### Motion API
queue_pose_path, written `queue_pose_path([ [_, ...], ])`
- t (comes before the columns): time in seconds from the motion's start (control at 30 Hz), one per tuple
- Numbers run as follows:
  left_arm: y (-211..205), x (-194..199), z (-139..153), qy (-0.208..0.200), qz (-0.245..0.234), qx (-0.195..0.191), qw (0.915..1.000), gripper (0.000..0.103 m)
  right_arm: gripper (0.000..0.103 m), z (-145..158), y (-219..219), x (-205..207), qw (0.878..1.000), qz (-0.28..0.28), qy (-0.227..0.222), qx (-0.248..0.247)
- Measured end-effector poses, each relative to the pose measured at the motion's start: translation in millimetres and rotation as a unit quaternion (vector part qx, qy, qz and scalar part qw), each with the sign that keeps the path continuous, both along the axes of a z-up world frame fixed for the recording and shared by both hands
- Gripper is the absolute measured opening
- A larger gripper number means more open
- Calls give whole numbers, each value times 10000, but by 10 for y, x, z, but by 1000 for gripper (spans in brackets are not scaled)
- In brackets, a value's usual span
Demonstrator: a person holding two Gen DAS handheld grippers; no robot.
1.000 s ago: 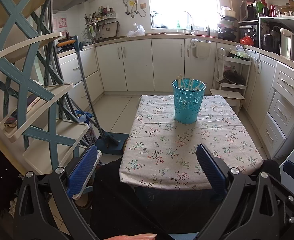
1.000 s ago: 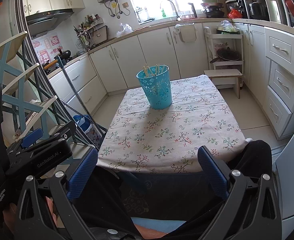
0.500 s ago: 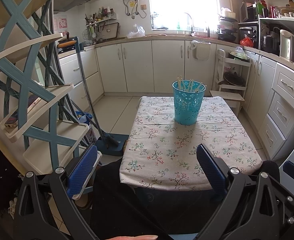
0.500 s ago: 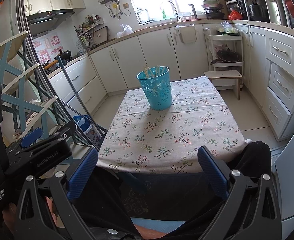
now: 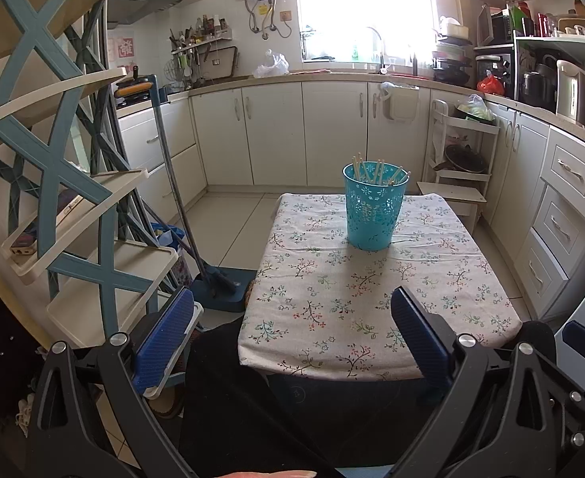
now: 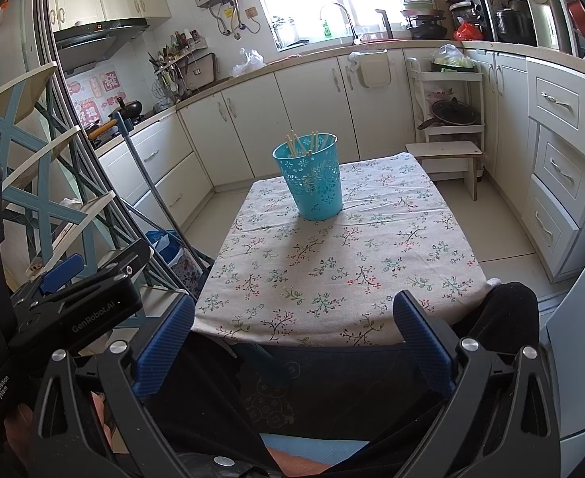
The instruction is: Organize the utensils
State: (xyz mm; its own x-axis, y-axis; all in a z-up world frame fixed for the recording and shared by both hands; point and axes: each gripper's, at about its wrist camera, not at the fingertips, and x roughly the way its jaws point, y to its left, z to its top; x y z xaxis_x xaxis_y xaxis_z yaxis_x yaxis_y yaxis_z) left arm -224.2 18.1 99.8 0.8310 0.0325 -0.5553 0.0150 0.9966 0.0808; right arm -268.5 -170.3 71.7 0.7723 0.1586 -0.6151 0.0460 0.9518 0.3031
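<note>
Standing beside the seated person, one sees through the left wrist camera the left gripper (image 5: 292,334) held low over the lap, its blue-padded fingers (image 5: 165,334) spread wide with nothing between them, aimed along the small counter draped in a floral cloth (image 5: 372,302). Toward the far end of that counter stands a turquoise perforated plastic basket (image 5: 373,209), upright, with a bundle of pale wooden chopsticks (image 5: 376,171) leaning inside it, their tips fanning above the rim; the rest of the cloth carries nothing that I can make out. To the left rises a tiered blue-and-cream plastic shelf rack (image 5: 53,183), and a blue long-handled dustpan (image 5: 220,286) rests on the floor tiles beside the counter. From the right wrist camera, the right gripper (image 6: 292,334) is likewise released and empty, hanging back at the counter's near edge, well apart from the basket. The left gripper's black body shows at the lower left of this view, so the two tools sit side by side. Both seem withdrawn to the lap because the chopsticks already appear gathered in their holder, which suggests the sorting is done or nearly so, though whether other utensils wait out of sight cannot be told.
</note>
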Motion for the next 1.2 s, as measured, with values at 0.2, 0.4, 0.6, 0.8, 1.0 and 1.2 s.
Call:
queue_pose_path([
  [0.2, -3, 0, -3, 6, -2, 6, 10000, 95, 96, 14, -12, -6, 10000, 12, -5, -4],
  [0.4, -6, -3, -4, 6, -2, 6, 10000, 95, 96, 14, -4, -6, 10000, 11, -3, -6],
  [0.6, -7, -3, -5, 8, 0, 2, 10000, 95, 96, 12, 0, -7, 10000, 11, 2, -6],
  [0.8, -9, -4, -5, 7, -2, 0, 10000, 95, 96, 18, 7, -10, 10000, 17, 2, -11],
  [1.0, -8, -4, -8, 9, -1, 4, 10000, 95, 96, 19, 13, -10, 10000, 13, 0, -11],
  [1.2, -11, 0, 21, -6, 17, -11, 10000, 95, 96, 21, 19, -7, 10000, 12, 1, -12],
])
